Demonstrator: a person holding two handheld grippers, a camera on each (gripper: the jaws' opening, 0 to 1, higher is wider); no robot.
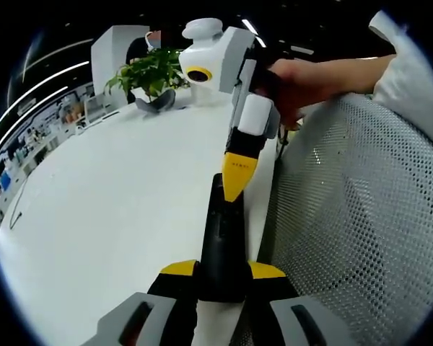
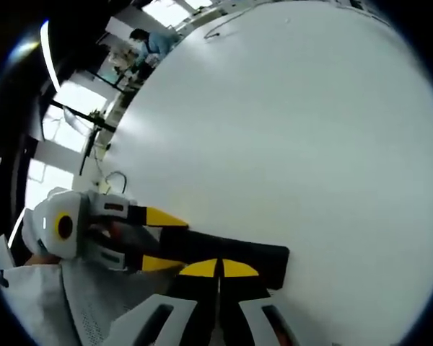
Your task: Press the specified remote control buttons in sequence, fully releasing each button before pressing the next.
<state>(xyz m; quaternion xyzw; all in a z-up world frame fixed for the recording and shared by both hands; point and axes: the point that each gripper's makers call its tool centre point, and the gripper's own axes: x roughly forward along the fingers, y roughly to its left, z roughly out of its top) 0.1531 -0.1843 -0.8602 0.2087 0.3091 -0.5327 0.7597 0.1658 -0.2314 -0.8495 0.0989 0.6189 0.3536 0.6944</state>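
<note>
A black remote lies lengthwise between my left gripper's yellow-tipped jaws, which are shut on its near end above the white table. My right gripper, held by a hand, comes in from the upper right with its jaws shut to one yellow point that rests on the remote's far half. In the right gripper view the right gripper has its yellow tips together on the remote. The left gripper clamps the remote from the left. The buttons are not visible.
A potted plant stands at the table's far end. A grey mesh chair back stands to the right, close to the table edge. A thin cable lies on the table at far left. A person stands in the background.
</note>
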